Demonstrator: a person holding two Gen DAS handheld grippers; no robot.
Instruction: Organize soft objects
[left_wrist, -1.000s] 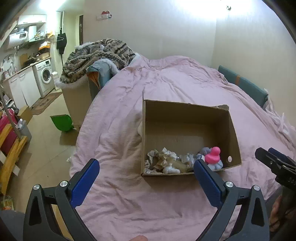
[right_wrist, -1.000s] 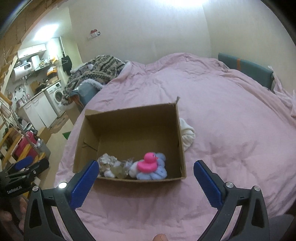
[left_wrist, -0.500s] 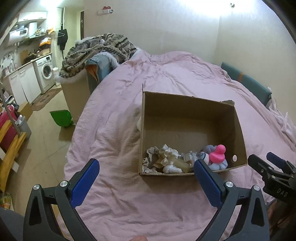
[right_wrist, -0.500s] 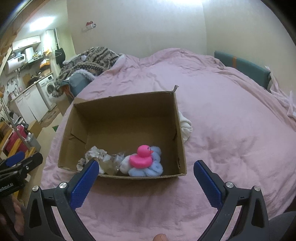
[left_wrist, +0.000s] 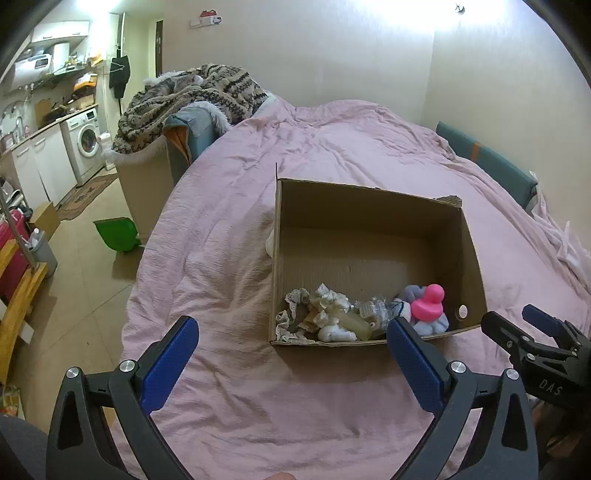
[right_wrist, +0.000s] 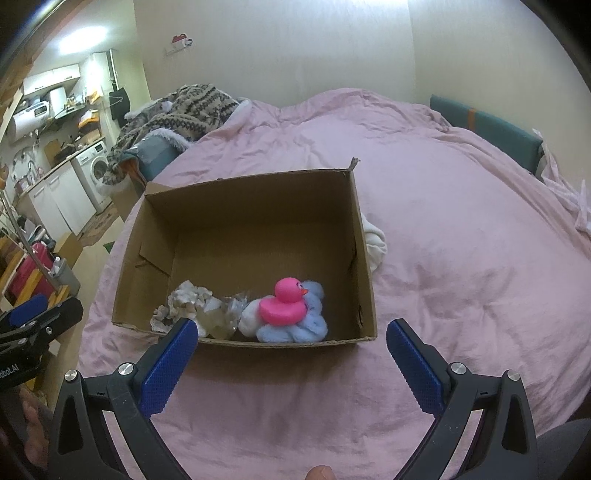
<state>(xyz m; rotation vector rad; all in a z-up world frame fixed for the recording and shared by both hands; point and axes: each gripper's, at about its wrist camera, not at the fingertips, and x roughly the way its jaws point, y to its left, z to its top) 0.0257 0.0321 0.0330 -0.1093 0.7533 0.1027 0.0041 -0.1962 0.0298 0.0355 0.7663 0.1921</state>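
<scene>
Cardboard box (right_wrist: 255, 206) sits open on the pink bedspread (right_wrist: 461, 258), far half of its floor bare, wide clear bedding to its right. Pink duck (right_wrist: 283, 301) on a blue fluffy cloth (right_wrist: 312, 326) (near-right corner), lace scraps (left_wrist: 295, 314) beside them, possibly a bottle too. White cloth (right_wrist: 375, 242) outside, touching the right wall. Left gripper (left_wrist: 291, 354) and right gripper (right_wrist: 288, 354) both spread wide, empty, hovering just short of the near rim.
</scene>
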